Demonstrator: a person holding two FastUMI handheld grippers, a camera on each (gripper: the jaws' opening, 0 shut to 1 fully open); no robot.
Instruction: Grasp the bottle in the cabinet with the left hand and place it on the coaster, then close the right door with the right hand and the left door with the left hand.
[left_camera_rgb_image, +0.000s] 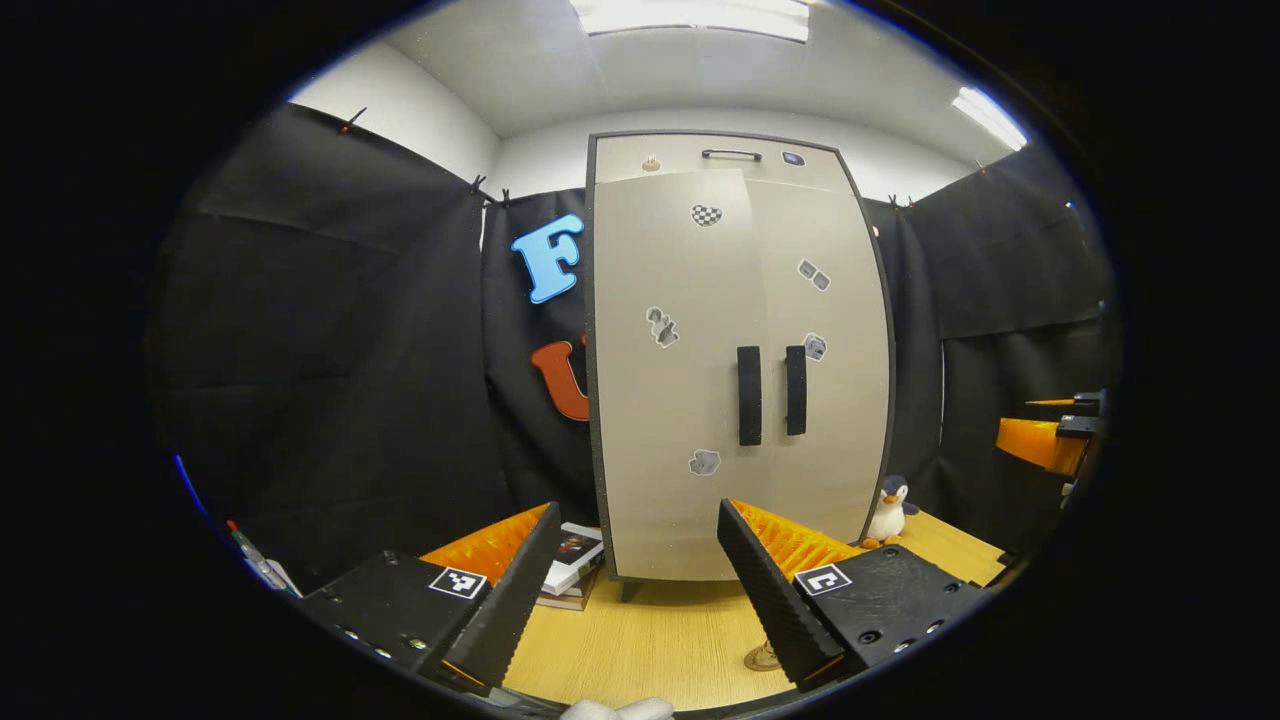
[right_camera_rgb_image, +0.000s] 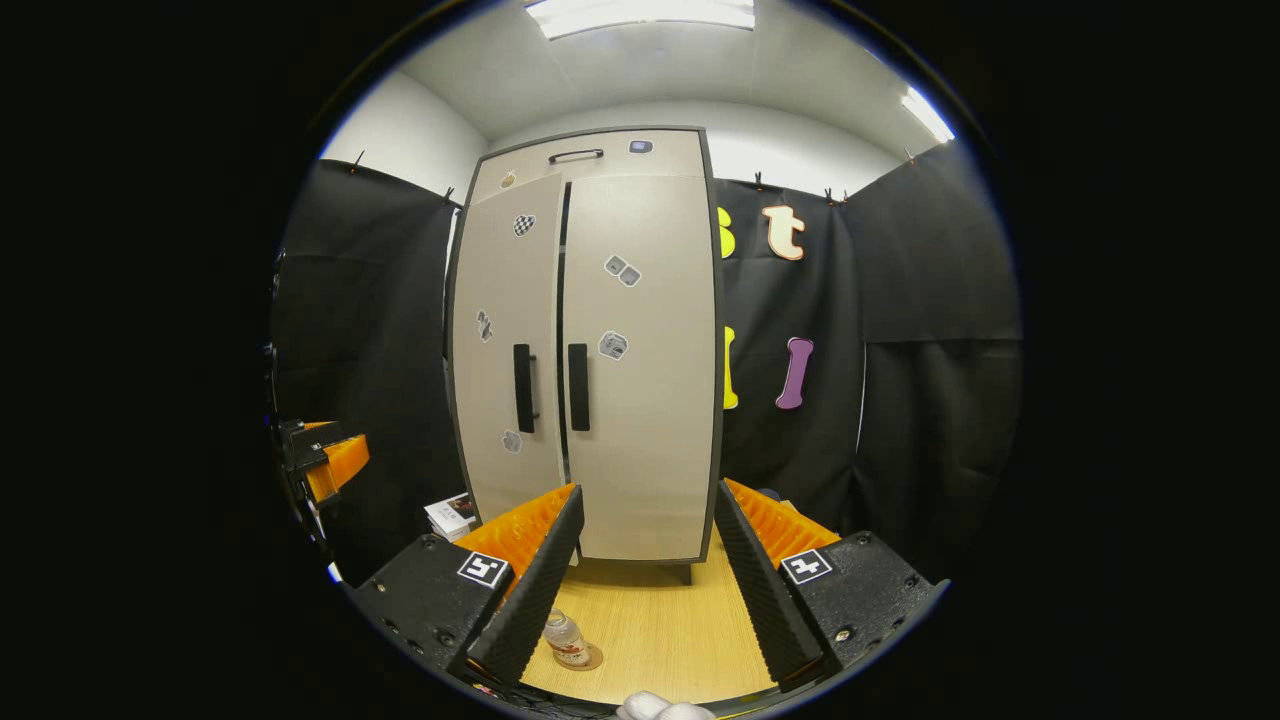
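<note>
- Left gripper view, far left: a pen (left_camera_rgb_image: 252, 555) with a red tip at the table edge; next, a small stack of books (left_camera_rgb_image: 573, 570) lying just beside the cabinet's lower left corner.
- Middle: the tall beige two-door cabinet (left_camera_rgb_image: 670, 400) with a dark frame stands on the light wooden table (left_camera_rgb_image: 650, 640); both doors look shut here, the left door (left_camera_rgb_image: 665, 300) and right door (left_camera_rgb_image: 830, 420) meeting at two black vertical handles (left_camera_rgb_image: 749, 395); grey stickers dot the fronts.
- Right: a small penguin toy (left_camera_rgb_image: 888, 512) stands by the cabinet's right corner; the other gripper shows at the far right edge.
- The left gripper (left_camera_rgb_image: 640, 600) hangs in front of the cabinet with its fingers spread wide, nothing between them; bare table lies between them and the cabinet foot.
- Right gripper view: a clear plastic bottle (right_camera_rgb_image: 567, 636) with a label stands on the round tan coaster (right_camera_rgb_image: 580, 658), low, just beside the left finger; a thin dark gap runs between the doors.
- The right gripper (right_camera_rgb_image: 650, 590) is spread apart too, empty, facing the right door; open table ahead.
</note>
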